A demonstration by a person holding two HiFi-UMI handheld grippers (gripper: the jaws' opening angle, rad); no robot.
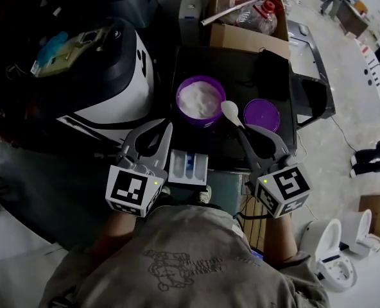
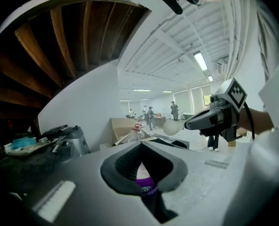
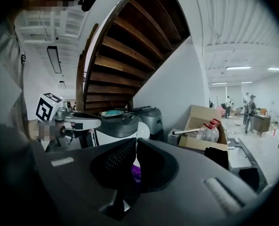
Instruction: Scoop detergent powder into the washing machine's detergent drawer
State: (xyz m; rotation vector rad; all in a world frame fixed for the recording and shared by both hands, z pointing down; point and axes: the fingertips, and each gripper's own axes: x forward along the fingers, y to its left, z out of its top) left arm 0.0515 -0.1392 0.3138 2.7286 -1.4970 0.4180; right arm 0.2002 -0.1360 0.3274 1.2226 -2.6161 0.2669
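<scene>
A purple tub (image 1: 201,100) full of white detergent powder stands open on the black top (image 1: 241,69); it also shows low between the left jaws as the purple tub (image 2: 146,185). Its purple lid (image 1: 262,115) lies to the right. The white detergent drawer (image 1: 188,167) with blue compartments sticks out below the tub. My right gripper (image 1: 242,131) is shut on the handle of a white spoon (image 1: 231,111), whose bowl hovers between tub and lid; the spoon (image 2: 170,127) looks empty. My left gripper (image 1: 166,131) is shut on nothing, just left of the drawer.
A white and black appliance (image 1: 113,76) stands to the left. A cardboard box (image 1: 244,18) with a plastic bottle sits behind the tub. White toilets (image 1: 334,255) stand on the floor at lower right. People stand far off in the hall.
</scene>
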